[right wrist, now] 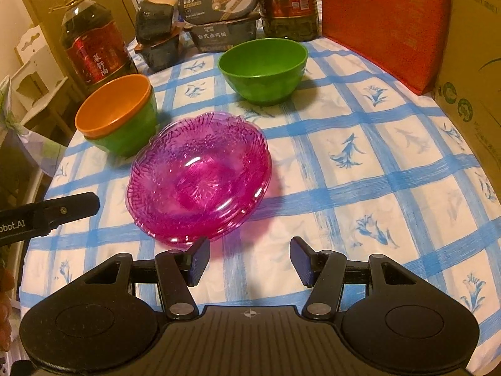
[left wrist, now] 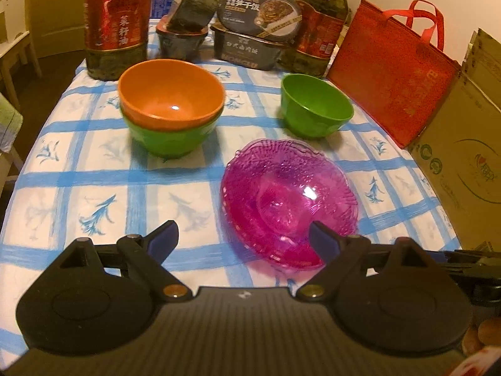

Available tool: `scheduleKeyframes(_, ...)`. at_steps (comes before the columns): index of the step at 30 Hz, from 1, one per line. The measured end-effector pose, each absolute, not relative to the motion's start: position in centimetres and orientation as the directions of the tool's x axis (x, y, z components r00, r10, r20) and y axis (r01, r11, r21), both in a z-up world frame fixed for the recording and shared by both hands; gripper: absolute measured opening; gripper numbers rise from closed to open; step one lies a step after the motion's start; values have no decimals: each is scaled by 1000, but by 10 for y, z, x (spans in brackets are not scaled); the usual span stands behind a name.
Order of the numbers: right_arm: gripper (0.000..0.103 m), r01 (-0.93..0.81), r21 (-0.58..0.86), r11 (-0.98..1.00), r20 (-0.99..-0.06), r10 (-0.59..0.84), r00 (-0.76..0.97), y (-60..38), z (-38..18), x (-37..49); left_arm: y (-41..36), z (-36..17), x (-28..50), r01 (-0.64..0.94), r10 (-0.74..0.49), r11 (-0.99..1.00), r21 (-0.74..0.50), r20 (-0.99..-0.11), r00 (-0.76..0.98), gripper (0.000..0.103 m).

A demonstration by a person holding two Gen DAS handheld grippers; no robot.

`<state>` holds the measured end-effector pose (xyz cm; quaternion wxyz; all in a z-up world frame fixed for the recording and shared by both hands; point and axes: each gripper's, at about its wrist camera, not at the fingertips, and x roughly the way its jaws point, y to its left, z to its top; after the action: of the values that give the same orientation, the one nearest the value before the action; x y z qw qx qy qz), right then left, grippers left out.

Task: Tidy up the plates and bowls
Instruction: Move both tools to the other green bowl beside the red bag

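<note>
So the table [left wrist: 94,188] with the blue-checked cloth is taking up most of the room here, and a cardboard box [left wrist: 463,156] and a red tote bag [left wrist: 391,72] are leaning along its right edge, with two big oil bottles [left wrist: 117,22] and some boxed meals [left wrist: 250,31] crowding the back. The pink glass plates [right wrist: 200,175] (looks like a few nested together) are sitting in the middle of the cloth. Behind them an orange bowl [left wrist: 170,94] is sitting inside a green bowl [left wrist: 169,138], and a second green bowl [right wrist: 263,69] is standing alone further right. The left gripper [left wrist: 244,235] is hanging wide open with nothing in it, one finger over the plates' near rim. The right gripper [right wrist: 249,260] is sitting about half open, empty too, just short of the plates.
</note>
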<state>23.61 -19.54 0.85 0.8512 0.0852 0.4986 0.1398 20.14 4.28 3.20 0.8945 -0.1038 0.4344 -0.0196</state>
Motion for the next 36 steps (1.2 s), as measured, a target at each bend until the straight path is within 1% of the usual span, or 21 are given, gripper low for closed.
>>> scheduleKeyframes(6,57,-131,310,942,-813,334,477,-206,12,253,35,34,226,-40,-153,974,-225,-772,616,89)
scheduleKeyframes(11,57,-117,318,941,-803,333,495,-218,16,276,25,37,255,-20,-157,977,-214,-770,618,89)
scheduleKeyframes(18,57,-108,312,944,-796,322,512,-235,17,322,13,35,310,11,-171,978,-207,-774,610,89)
scheduleKeyframes(23,57,-90,343,935,-794,340,503,-247,12,362,3,33,355,28,-192,974,-224,-755,627,88)
scheduleKeyframes(26,57,-84,353,932,-793,346,502,-254,10,387,-3,29,384,26,-194,974,-226,-765,614,87)
scheduleKeyframes(29,57,-70,363,929,-790,347,506,-260,6,409,-10,22,410,29,-188,976,-214,-774,605,83)
scheduleKeyframes(33,56,-59,394,917,-779,367,509,-267,0,437,-15,10,439,19,-196,973,-230,-777,598,80)
scheduleKeyframes(35,56,-59,403,913,-772,374,514,-269,-1,449,-17,4,451,13,-194,973,-232,-780,595,76)
scheduleKeyframes(36,56,-58,408,911,-770,378,514,-270,-2,455,-18,2,457,8,-186,974,-225,-782,595,73)
